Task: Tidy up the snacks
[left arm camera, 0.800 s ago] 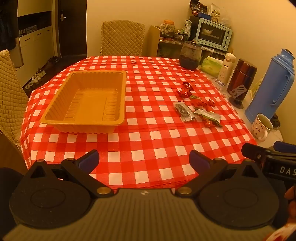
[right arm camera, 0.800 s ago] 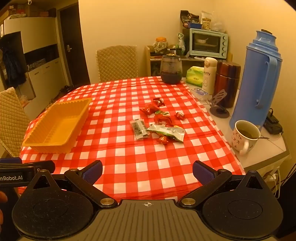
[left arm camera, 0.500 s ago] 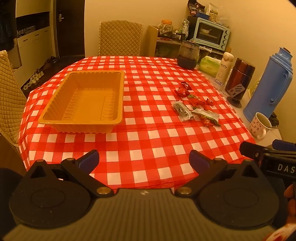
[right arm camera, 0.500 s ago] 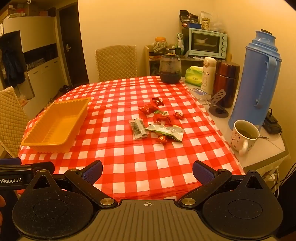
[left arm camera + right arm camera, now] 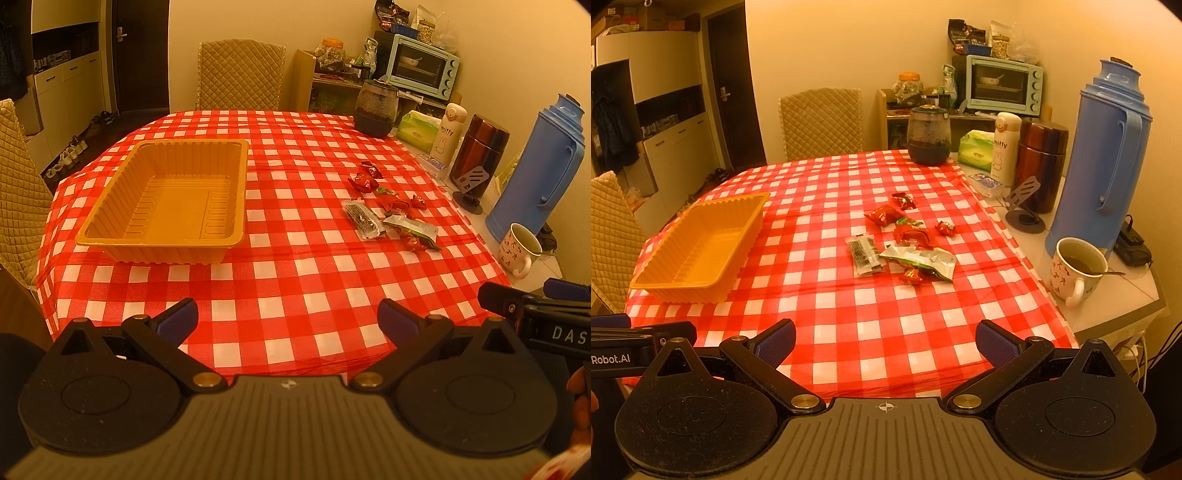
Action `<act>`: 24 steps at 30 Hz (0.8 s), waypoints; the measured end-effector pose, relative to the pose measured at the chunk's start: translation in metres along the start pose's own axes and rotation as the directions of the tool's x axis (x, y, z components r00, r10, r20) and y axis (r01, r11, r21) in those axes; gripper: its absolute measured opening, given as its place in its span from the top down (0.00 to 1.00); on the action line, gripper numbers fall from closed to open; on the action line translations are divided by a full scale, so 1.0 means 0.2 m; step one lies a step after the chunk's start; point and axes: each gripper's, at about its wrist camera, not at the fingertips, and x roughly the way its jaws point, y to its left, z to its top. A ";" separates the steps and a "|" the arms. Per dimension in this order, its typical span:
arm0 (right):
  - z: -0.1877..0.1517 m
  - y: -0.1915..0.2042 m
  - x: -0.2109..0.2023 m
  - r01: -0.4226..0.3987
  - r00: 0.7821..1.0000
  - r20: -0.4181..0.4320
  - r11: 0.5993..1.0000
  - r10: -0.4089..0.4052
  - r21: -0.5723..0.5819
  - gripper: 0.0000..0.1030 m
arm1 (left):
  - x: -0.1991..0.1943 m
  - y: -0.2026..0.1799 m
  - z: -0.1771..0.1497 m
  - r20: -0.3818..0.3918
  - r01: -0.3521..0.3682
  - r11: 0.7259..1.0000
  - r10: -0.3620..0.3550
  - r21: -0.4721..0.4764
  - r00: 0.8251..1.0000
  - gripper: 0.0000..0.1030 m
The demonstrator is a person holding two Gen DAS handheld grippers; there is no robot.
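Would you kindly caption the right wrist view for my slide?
Open right gripper faces scattered snacks beside an empty yellow tray.

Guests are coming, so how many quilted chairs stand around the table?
2. The far chair stands behind the table's far end; the left chair by its left edge. Others nearer the cameras may be hidden.
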 end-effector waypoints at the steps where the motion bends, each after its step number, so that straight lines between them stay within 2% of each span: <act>1: 0.00 0.00 0.00 0.000 1.000 0.000 1.000 0.000 0.000 0.00 | 0.00 0.00 0.00 0.000 0.001 1.000 -0.001 0.000 1.000 0.00; 24: 0.00 -0.01 -0.01 -0.001 1.000 -0.002 1.000 0.001 0.001 0.00 | 0.00 0.01 0.00 0.001 -0.001 1.000 0.001 0.000 1.000 0.00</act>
